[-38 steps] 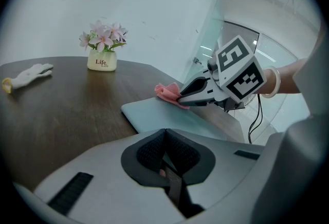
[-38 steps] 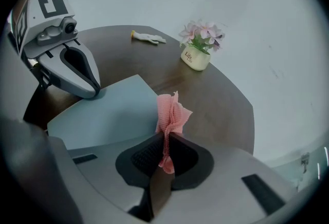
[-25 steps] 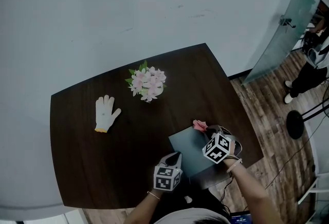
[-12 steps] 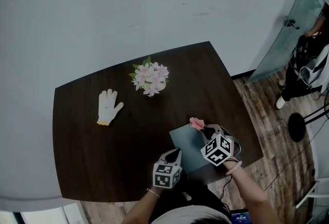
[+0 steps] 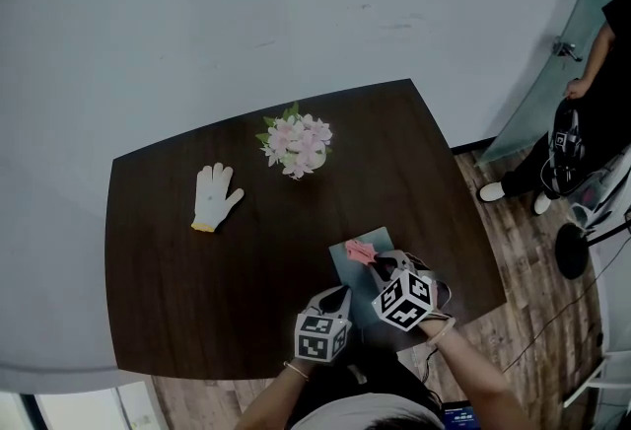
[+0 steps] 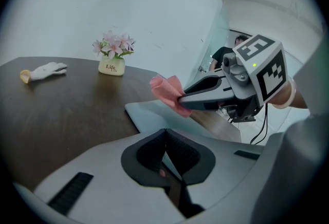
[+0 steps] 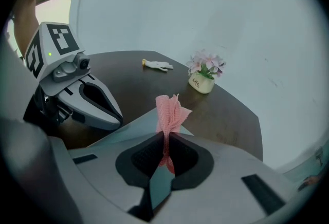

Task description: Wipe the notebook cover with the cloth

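Head view overhead; gripper views low, close; all share notebook [image 5: 343,270], flowers [image 5: 298,144].

We see a dark table [image 5: 197,300] carrying a white glove [image 5: 215,196] at left, potted flowers [image 5: 298,144] farther back, and a grey notebook [image 5: 347,270] near the front edge.

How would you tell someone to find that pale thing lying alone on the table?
Start at the dark wooden table. Left of its small pot of pink flowers lies a white fabric glove. Unlike anything nearby, it is flat, five-fingered, with a yellow cuff.
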The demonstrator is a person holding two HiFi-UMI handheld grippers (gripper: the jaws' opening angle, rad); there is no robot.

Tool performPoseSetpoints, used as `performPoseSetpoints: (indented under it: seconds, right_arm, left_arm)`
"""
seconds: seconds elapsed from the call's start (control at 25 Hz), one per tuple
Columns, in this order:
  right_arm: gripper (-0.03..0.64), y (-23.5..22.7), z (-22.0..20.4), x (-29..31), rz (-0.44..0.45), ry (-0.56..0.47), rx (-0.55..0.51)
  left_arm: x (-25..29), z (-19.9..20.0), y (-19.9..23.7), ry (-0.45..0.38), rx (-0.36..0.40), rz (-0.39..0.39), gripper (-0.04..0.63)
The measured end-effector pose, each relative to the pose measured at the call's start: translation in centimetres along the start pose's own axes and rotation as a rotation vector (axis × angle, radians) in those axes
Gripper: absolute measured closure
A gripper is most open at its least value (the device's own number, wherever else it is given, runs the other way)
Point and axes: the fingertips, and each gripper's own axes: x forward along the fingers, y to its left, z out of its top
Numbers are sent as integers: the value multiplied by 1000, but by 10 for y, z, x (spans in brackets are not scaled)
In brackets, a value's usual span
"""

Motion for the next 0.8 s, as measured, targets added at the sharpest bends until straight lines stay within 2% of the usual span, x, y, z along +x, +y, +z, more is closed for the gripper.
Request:
performPoseSetpoints:
  seconds: [0.48,0.8]
  right_arm:
    - [583,56,12,15,146,7,-40]
    - [584,79,8,26,194,43,-46]
  left_arm:
    - [-10,-13,-2,-3,-24,1,577]
    - [-18,-17,1,-2,-38,6,577]
